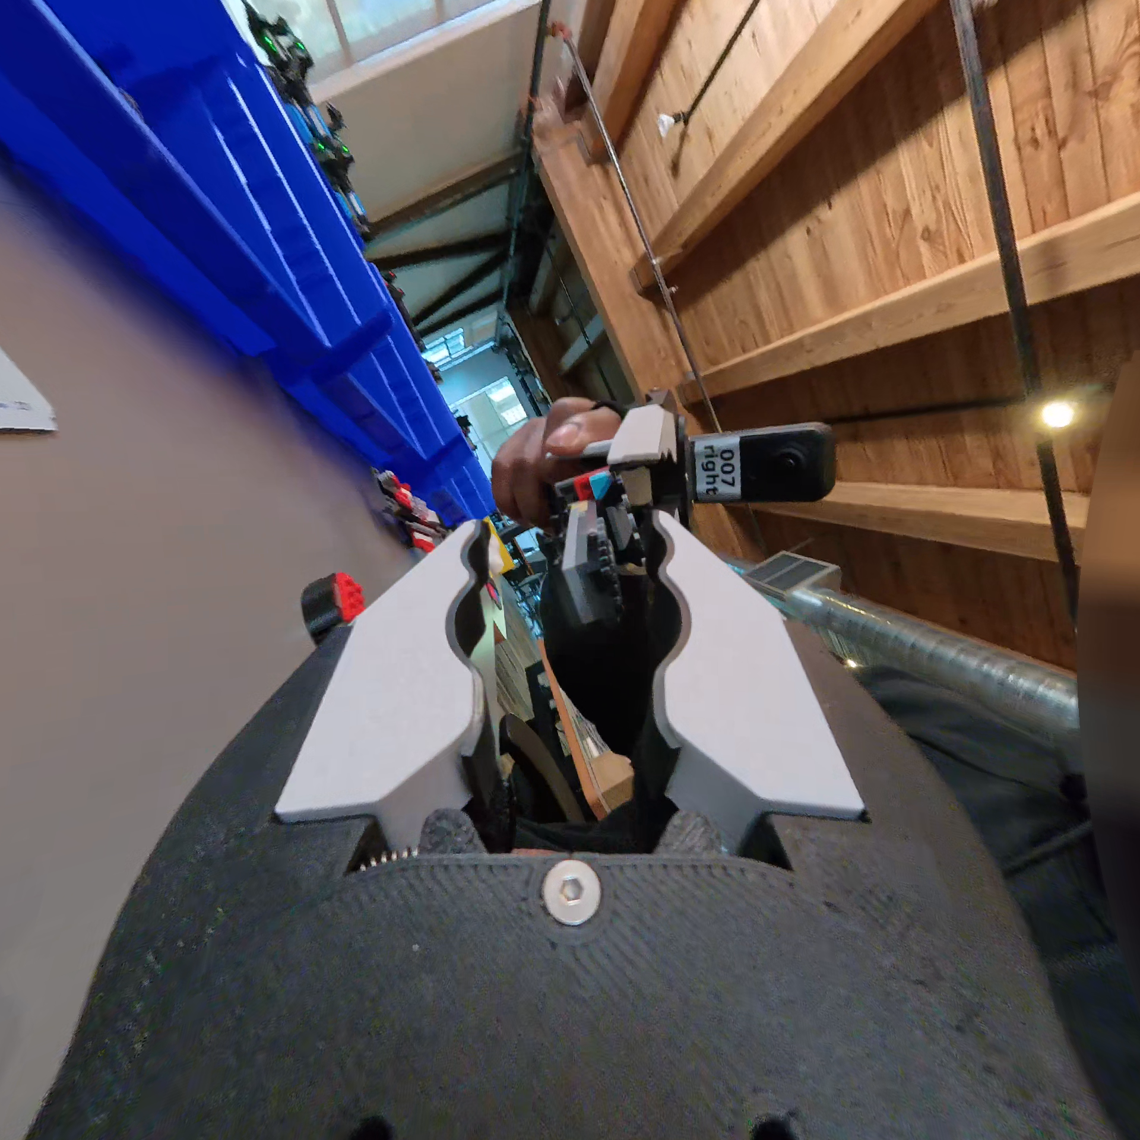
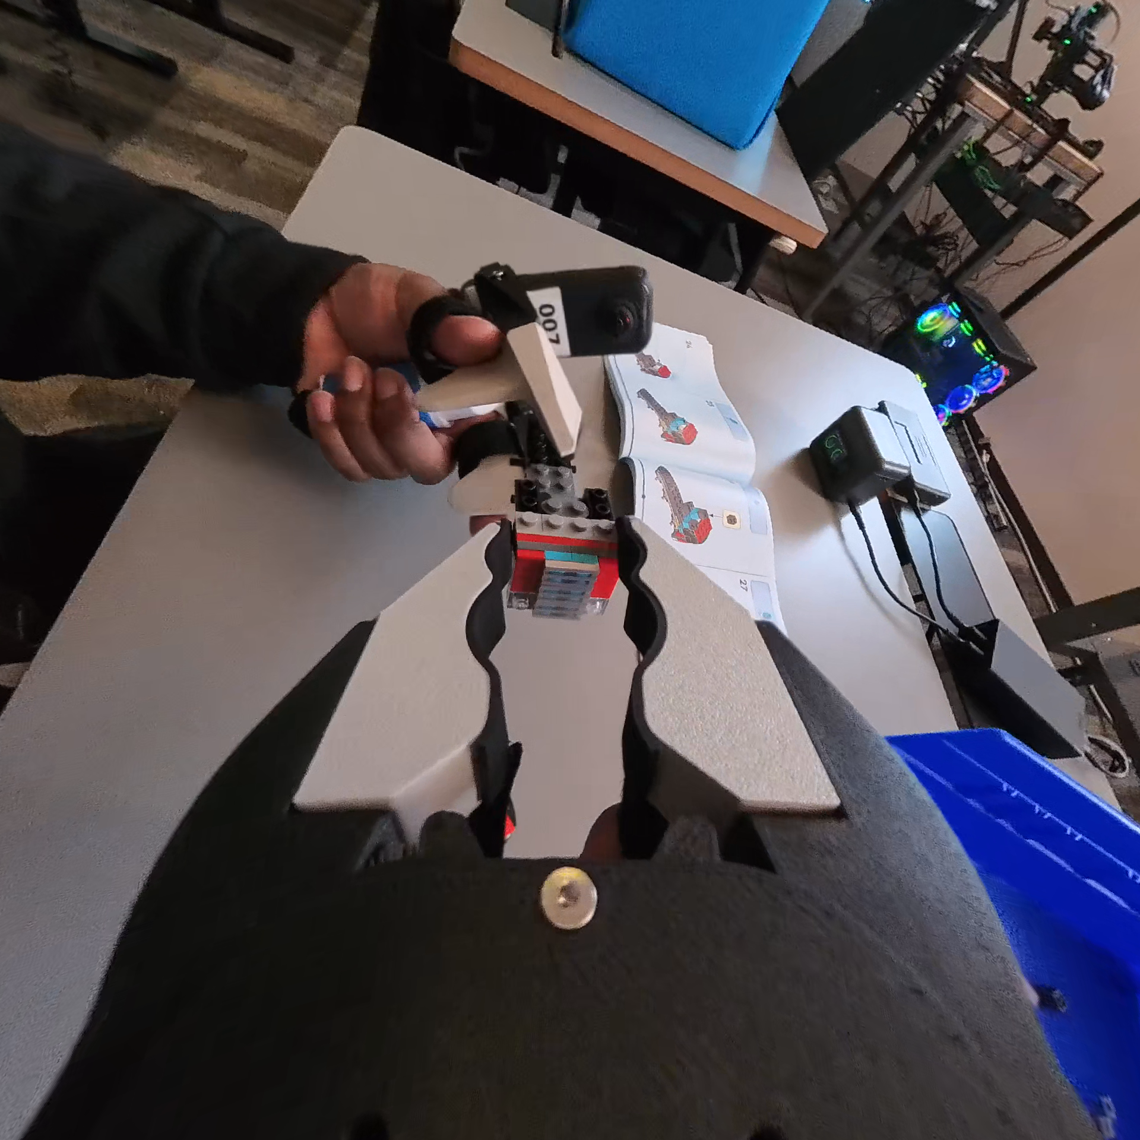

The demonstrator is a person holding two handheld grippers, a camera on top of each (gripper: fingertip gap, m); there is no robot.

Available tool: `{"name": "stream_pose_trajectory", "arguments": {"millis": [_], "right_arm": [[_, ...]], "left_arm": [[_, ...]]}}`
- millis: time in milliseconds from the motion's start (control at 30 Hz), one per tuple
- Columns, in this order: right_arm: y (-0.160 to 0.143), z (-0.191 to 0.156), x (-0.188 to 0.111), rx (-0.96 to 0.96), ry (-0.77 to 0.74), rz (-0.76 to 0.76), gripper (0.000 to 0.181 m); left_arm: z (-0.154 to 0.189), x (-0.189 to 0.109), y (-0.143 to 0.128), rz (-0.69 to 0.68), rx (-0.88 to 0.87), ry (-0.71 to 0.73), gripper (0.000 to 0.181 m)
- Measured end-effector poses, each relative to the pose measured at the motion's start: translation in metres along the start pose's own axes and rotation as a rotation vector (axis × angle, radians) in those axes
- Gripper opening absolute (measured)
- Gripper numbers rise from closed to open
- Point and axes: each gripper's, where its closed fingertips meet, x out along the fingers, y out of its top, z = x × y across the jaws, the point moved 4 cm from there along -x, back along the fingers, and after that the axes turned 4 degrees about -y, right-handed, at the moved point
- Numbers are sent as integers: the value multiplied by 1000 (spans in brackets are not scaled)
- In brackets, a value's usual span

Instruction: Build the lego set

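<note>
While the lego model (image 2: 562, 567) is clenched by the right gripper (image 2: 562, 530), the left gripper (image 2: 524, 481), also grasping it, should be steadied squarely.

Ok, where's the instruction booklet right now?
In the right wrist view, the instruction booklet lies open on the grey table, just right of the lego model, left of the black charger.

In my right wrist view the lego model (image 2: 564, 555) sits at the centre of the frame, lifted off the table: red walls, a teal brick and a stack of blue-grey plates on the near face, grey and black studded plates on top. In my left wrist view the same model (image 1: 595, 555) appears just above centre, tilted, showing dark grey studded parts with small red and teal bricks.
</note>
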Motion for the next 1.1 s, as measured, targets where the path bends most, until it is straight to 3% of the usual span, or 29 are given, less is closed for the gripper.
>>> {"name": "stream_pose_trajectory", "arguments": {"millis": [467, 967, 1100], "right_arm": [[2, -7, 6, -78, 84, -12, 35], [-2, -1, 13, -82, 49, -17, 36], [-4, 0, 13, -40, 8, -24, 51]], "left_arm": [[7, 11, -9, -41, 3, -66, 39], [3, 7, -5, -1, -10, -63, 23], [4, 5, -1, 39, -9, -64, 23]]}}
